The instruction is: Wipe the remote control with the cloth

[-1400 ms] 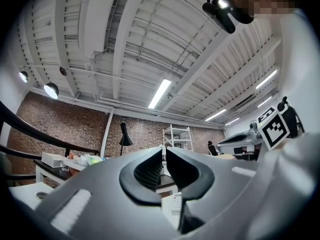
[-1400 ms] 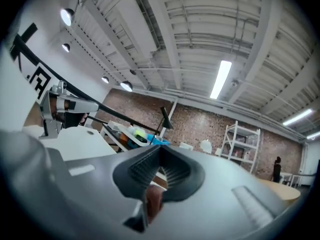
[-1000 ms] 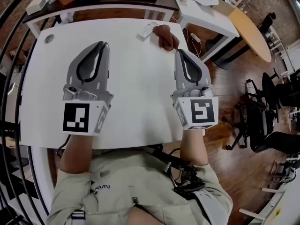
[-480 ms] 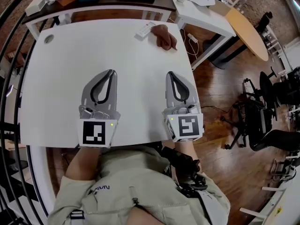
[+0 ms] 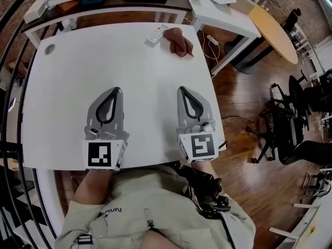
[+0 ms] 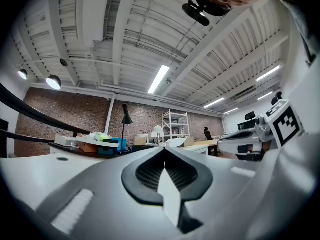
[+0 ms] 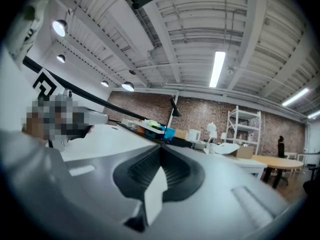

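Note:
A white remote control [image 5: 156, 33] lies at the far edge of the white table [image 5: 67, 77]. A brown cloth [image 5: 177, 40] is bunched just to its right, touching it. Both grippers rest low over the near part of the table, far from these two. My left gripper [image 5: 115, 90] is shut with nothing in it, tips together. My right gripper [image 5: 182, 90] is likewise shut and empty. In the left gripper view the left gripper [image 6: 164, 150] points level across the room; in the right gripper view the right gripper [image 7: 161, 146] does the same. Neither shows remote or cloth.
A dark desk [image 5: 104, 1] with boxes and clutter stands behind the table. A white side table [image 5: 223, 9] and a round wooden table [image 5: 275, 32] stand at the right over wooden floor. A small round grommet [image 5: 49, 49] sits in the table's far left corner.
Both grippers have drawn back from the far side of the table toward the person and sunk lower. Remote and cloth lie where they were.

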Demonstrator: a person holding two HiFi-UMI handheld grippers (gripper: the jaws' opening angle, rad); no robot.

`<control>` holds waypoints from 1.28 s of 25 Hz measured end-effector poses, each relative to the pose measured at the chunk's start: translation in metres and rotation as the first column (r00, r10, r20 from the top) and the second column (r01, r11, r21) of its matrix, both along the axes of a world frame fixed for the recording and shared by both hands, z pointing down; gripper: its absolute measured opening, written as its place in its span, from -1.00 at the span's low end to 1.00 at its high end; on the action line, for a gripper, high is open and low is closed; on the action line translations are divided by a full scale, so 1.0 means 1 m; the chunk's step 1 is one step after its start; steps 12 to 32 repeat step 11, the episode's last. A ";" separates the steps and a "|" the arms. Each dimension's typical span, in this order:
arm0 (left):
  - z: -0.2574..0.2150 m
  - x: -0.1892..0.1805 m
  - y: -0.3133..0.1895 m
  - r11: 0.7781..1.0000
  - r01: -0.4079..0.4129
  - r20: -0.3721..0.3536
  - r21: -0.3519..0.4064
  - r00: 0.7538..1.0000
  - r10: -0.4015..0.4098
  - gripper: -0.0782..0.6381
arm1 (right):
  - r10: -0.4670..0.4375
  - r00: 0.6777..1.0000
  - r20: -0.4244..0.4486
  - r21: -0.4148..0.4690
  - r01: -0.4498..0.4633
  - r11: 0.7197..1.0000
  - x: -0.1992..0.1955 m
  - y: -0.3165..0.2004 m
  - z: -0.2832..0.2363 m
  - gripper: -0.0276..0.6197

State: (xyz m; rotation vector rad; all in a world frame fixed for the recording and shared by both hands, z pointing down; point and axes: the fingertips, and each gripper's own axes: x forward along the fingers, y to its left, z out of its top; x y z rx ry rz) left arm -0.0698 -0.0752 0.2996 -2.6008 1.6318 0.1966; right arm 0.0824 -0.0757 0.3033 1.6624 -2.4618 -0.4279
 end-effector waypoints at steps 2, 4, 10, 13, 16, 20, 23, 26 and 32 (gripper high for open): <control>0.003 0.001 -0.001 1.000 0.000 0.005 -0.012 1.000 0.001 -0.77 | -0.001 1.000 -0.005 -0.004 0.001 1.000 0.000 0.000 0.002 -0.91; 0.005 0.002 -0.003 1.000 -0.004 0.006 -0.023 1.000 0.005 -0.77 | 0.009 1.000 -0.003 -0.015 -0.009 1.000 0.003 -0.001 0.004 -0.91; 0.005 0.001 -0.004 1.000 -0.012 0.005 -0.023 1.000 0.012 -0.77 | 0.024 1.000 0.010 -0.027 -0.024 0.999 0.006 -0.002 0.007 -0.91; 0.005 0.001 -0.003 1.000 -0.012 0.006 -0.025 1.000 0.013 -0.77 | 0.028 1.000 0.006 -0.029 -0.028 0.999 0.007 -0.001 0.008 -0.91; 0.005 0.001 -0.003 1.000 -0.012 0.006 -0.025 1.000 0.013 -0.77 | 0.028 1.000 0.006 -0.029 -0.028 0.999 0.007 -0.001 0.008 -0.91; 0.005 0.001 -0.003 1.000 -0.012 0.006 -0.025 1.000 0.013 -0.77 | 0.028 1.000 0.006 -0.029 -0.028 0.999 0.007 -0.001 0.008 -0.91; 0.005 0.001 -0.003 1.000 -0.012 0.006 -0.025 1.000 0.013 -0.77 | 0.028 1.000 0.006 -0.029 -0.028 0.999 0.007 -0.001 0.008 -0.91; 0.005 0.001 -0.003 1.000 -0.012 0.006 -0.025 1.000 0.013 -0.77 | 0.028 1.000 0.006 -0.029 -0.028 0.999 0.007 -0.001 0.008 -0.91; 0.005 0.001 -0.003 1.000 -0.012 0.006 -0.025 1.000 0.013 -0.77 | 0.028 1.000 0.006 -0.029 -0.028 0.999 0.007 -0.001 0.008 -0.91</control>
